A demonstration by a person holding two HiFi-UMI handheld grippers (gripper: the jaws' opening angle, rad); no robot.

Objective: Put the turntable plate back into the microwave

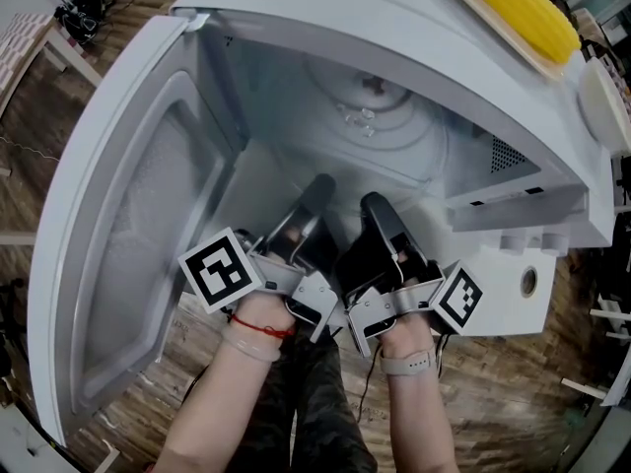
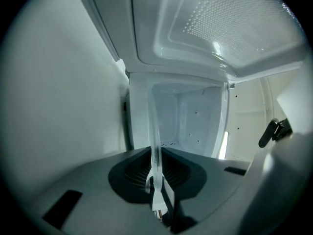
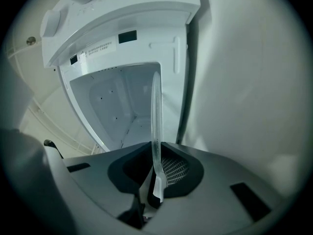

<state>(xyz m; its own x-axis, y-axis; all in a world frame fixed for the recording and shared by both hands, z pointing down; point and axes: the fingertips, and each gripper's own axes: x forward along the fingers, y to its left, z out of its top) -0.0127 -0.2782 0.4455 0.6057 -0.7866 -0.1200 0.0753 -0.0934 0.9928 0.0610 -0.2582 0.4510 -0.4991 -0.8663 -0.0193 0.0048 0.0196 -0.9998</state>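
Note:
The clear glass turntable plate [image 1: 380,116] hangs in the mouth of the white microwave [image 1: 414,28], its ribbed rings faint against the cavity. Both grippers hold its near rim. My left gripper [image 1: 317,190] is shut on the rim, and my right gripper [image 1: 376,206] is shut on it just beside the left one. In the left gripper view the plate [image 2: 154,131] runs edge-on up from the closed jaws of the left gripper [image 2: 155,180]. The right gripper view shows the same plate [image 3: 156,111] edge-on, pinched in the right gripper [image 3: 156,173], with the open cavity [image 3: 117,106] behind it.
The microwave door [image 1: 128,235] swings wide open to the left, close to my left gripper. The control panel with a round knob [image 1: 528,282] sits right of the cavity. A yellow object [image 1: 518,8] lies on the microwave's top. Wooden floor [image 1: 513,402] lies below.

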